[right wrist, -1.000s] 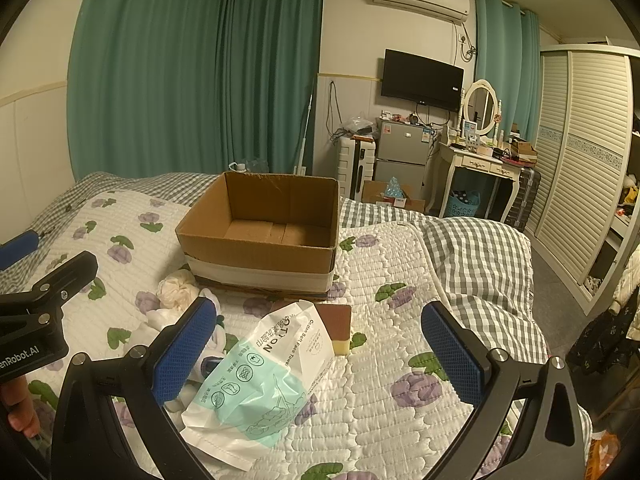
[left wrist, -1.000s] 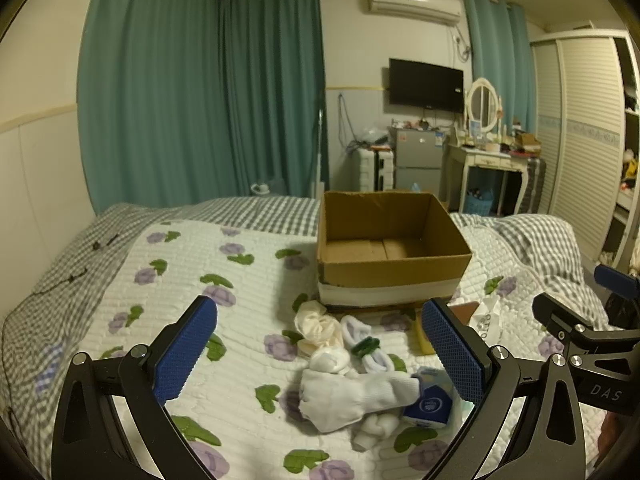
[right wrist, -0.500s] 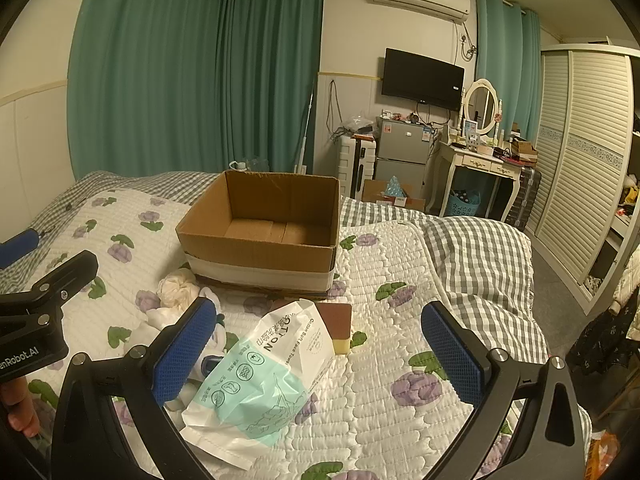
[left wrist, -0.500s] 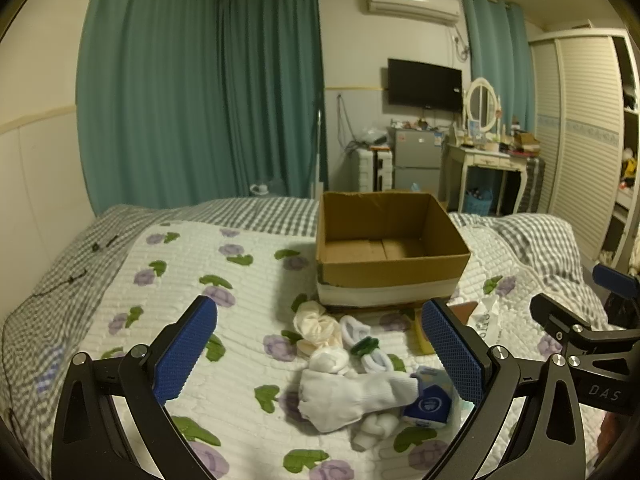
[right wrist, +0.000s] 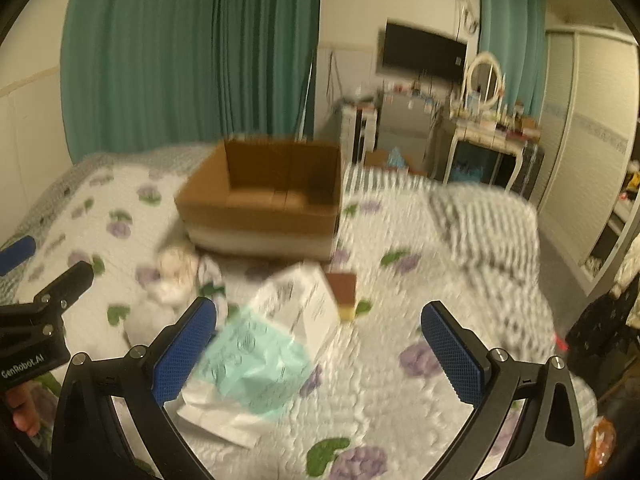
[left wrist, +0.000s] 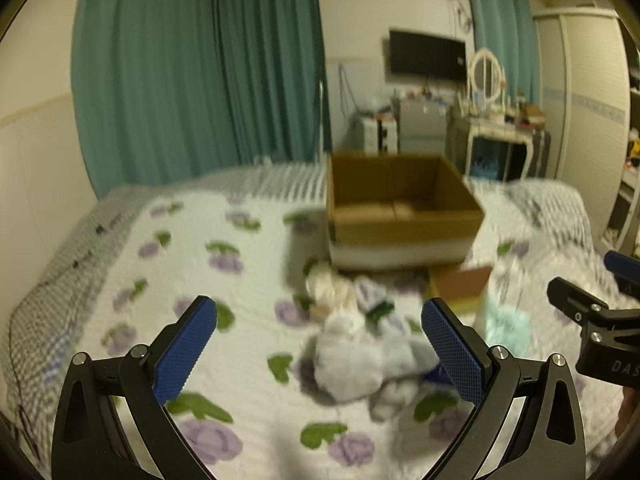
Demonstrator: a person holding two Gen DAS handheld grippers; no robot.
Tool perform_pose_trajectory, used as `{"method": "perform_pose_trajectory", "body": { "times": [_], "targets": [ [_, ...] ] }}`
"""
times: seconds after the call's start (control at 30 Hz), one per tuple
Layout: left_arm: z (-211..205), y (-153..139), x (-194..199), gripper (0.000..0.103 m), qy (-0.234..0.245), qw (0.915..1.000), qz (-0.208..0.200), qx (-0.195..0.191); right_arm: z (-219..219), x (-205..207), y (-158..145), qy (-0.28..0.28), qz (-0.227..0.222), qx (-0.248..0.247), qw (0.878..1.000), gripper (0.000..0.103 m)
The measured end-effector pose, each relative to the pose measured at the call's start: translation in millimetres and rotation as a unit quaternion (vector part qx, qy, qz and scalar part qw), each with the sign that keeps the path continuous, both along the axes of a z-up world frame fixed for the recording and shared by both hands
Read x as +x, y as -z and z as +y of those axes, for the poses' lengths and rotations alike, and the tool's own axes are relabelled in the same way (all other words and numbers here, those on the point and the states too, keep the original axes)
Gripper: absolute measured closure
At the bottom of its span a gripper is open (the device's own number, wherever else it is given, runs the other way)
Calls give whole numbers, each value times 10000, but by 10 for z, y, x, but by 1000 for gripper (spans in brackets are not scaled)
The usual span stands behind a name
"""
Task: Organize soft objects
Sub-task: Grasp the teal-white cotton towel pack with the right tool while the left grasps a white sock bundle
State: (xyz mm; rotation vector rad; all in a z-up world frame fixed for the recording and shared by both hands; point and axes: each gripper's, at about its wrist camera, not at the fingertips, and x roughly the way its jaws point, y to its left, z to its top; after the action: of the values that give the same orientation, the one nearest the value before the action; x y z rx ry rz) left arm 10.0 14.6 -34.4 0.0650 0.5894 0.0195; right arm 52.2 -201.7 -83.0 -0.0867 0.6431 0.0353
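Now blurred, unlike half a second ago:
Left gripper [left wrist: 320, 344]: spread wide, empty, dipped toward white socks [left wrist: 356, 360] mid-bed.
Cardboard box [left wrist: 400, 216]: unmoved, toward bed's far edge.
Tissue pack [right wrist: 272, 340]: nearer lens.
Right gripper [right wrist: 320, 344]: wide, empty.

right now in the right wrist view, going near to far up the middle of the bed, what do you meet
mint and white plastic packet -> brown and yellow sponge block -> open cardboard box -> teal curtains
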Motion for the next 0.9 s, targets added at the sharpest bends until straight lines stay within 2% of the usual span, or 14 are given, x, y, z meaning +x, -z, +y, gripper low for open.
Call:
{"method": "perform_pose_trajectory", "body": {
  "times": [0.1, 0.17, 0.3, 0.4, 0.47, 0.5, 0.53, 0.57, 0.63, 0.8, 0.9],
  "targets": [
    [-28, 197, 30, 0, 38, 9996, 251, 116, 79, 119, 278, -127, 488, -75, 9987, 0],
    [-26, 321, 78, 0, 36, 9988, 456, 144, 144, 186, 447, -234, 771, -144, 9966, 4],
    [-11, 452, 144, 0, 46, 9976, 688, 76, 231, 283, 628, -543, 1109, 186, 9922, 9],
    [-18, 490, 167, 0, 69, 9970, 771, 66, 290, 406, 813, -770, 1450, 373, 9857, 23],
    [-26, 501, 174, 0, 63, 9967, 804, 91, 306, 485, 985, -924, 1729, 588, 9788, 38],
    [-25, 504, 180, 0, 64, 9966, 811, 95, 327, 498, 1029, -937, 1753, 535, 9786, 43],
    [-29, 501, 176, 0, 63, 9966, 816, 101, 350, 500, 1069, -993, 1798, 447, 9777, 62],
    [-25, 494, 176, 0, 64, 9966, 820, 105, 356, 486, 1075, -1054, 1799, 476, 9769, 73],
    [-16, 478, 183, 0, 75, 9965, 825, 117, 339, 419, 1003, -1135, 1650, 530, 9783, 86],
    [-107, 328, 167, 0, 183, 9966, 758, 254, 218, 245, 511, -1109, 973, 316, 9886, 89],
    [-175, 277, 228, 0, 232, 9964, 789, 202, 142, 244, 272, -1065, 696, 69, 9918, 89]
  ]
}}
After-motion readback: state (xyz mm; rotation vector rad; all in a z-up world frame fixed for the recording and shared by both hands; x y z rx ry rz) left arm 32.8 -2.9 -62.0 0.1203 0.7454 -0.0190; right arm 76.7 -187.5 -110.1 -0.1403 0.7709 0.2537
